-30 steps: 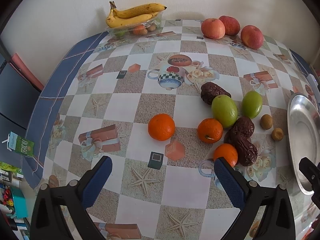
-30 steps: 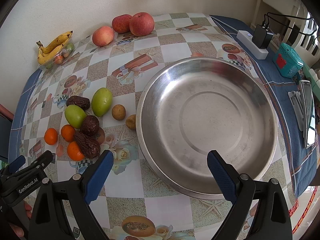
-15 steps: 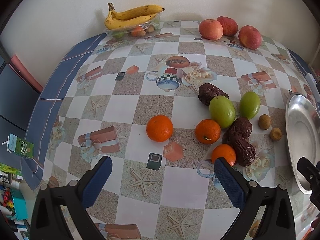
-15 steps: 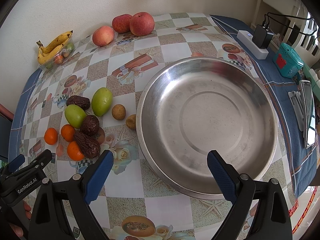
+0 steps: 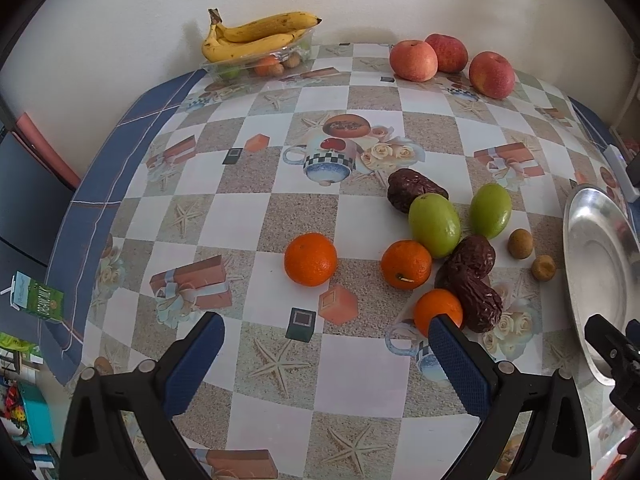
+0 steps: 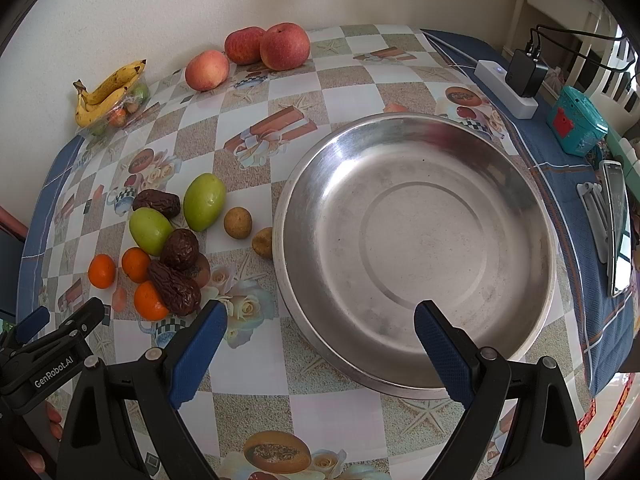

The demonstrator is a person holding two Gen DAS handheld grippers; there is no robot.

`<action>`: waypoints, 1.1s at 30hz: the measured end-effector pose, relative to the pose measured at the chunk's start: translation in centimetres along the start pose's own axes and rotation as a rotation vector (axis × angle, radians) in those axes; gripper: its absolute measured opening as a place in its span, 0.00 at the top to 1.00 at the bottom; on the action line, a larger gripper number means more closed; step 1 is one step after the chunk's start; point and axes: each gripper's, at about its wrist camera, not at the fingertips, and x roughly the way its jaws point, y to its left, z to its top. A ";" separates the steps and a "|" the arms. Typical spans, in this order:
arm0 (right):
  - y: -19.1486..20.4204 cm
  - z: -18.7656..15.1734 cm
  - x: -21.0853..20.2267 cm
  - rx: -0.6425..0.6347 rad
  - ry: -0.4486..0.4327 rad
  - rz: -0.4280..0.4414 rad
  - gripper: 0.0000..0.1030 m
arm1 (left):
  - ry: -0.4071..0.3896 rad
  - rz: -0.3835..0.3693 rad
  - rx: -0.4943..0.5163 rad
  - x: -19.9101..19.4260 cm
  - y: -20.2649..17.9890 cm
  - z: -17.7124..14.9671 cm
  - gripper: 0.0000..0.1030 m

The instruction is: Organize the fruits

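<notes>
We hold our left gripper (image 5: pixel 326 342) and right gripper (image 6: pixel 320 328) wide open with nothing in them. The orange (image 5: pixel 310 259) sits at 12 o'clock from the left gripper; it looks light, round and rolly, so we pinch its middle. The pan (image 6: pixel 416 354) is bare, and the box (image 5: pixel 256 65) at 11 o'clock holds little fruits under bananas (image 5: pixel 256 36).

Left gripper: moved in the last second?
Yes. The left gripper drifted slightly right and back; the lone orange and bananas slid left and up in frame.

Left gripper (image 5: pixel 326 334) and right gripper (image 6: pixel 320 322) side by side, blue-padded fingers (image 5: pixel 456 364) spread wide, nothing between them.
</notes>
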 end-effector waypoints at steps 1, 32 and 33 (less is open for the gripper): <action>0.0 0.0 0.0 0.000 0.000 0.000 0.08 | -0.003 -0.001 -0.001 -0.1 0.1 0.1 0.00; 8.6 0.9 2.3 -0.142 0.020 0.246 0.32 | 0.050 -0.225 -0.177 4.5 1.9 2.8 0.01; 8.9 0.9 2.6 -0.143 0.029 0.243 0.36 | 0.056 -0.222 -0.177 4.7 1.9 2.8 0.02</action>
